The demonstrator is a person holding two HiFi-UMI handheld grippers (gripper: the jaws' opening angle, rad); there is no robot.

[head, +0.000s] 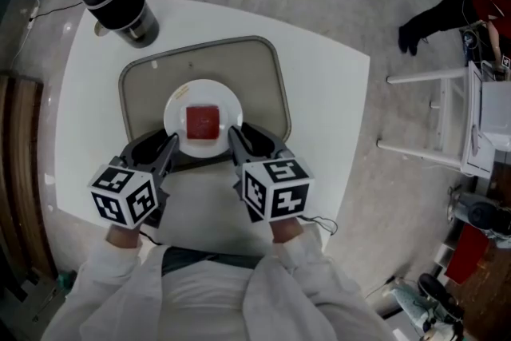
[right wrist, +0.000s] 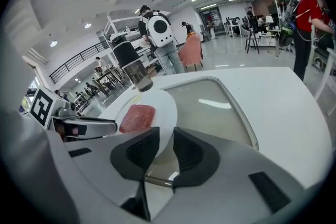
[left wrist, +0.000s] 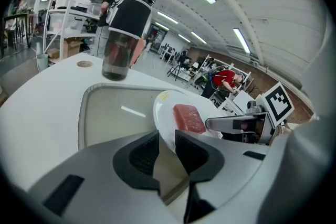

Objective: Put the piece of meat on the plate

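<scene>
The piece of meat (head: 202,120) lies flat in the middle of the white plate (head: 177,109). It is a red square block, and it touches nothing except the plate. The plate stands on the grey tray (head: 267,84), and the tray rests on the white counter (head: 327,108). A dark cylindrical container (head: 116,0) stands at the far left corner of the counter, well apart from the tray.

My left gripper (left wrist: 166,139) has its jaws released, and there is a clear gap between the two dark pads. Through this gap I see the near rim of the plate, but the pads do not press on it. I judge that the rim is just ahead of the jaws and not inside them. My right gripper (right wrist: 166,140) is the same: its jaws are apart and hold nothing, and the plate rim and the tray edge show in the gap. In the head view both grippers sit at the near side of the plate, one at each side of it, and they point toward it.

In my judgement the task itself is done, because the meat is on the plate and neither gripper carries anything. I see no other meat on the counter or the tray. What remains, I think, is only to bring both grippers away from the plate without knocking its rim.
</scene>
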